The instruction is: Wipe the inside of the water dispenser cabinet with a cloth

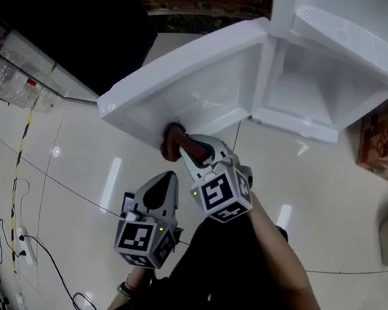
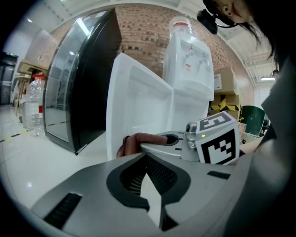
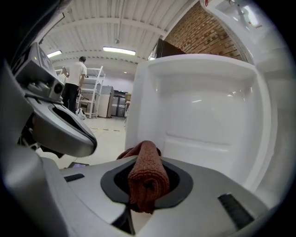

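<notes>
Down by the open door of the water dispenser, the right gripper has its jaws clamped on a rolled brown cloth, and that cloth sits right at the door's outer edge. I can't tell whether it touches. From the right gripper view the roll pokes up out of the jaws, facing the door's white inner panel. The cabinet cavity itself is well apart from the cloth, over by the hinge side.

The left gripper hangs lower, jaws pressed together on nothing, just beside the right one and touching neither door nor cloth.

Now the worries. Only a short nub of cloth stands clear of the jaw tips, so a firm push could bring hard plastic against the panel instead of fabric. Nothing holds that door, either: pressure on its free edge may well swing it away. And a tight roll like this could drag loose on a long stroke.
</notes>
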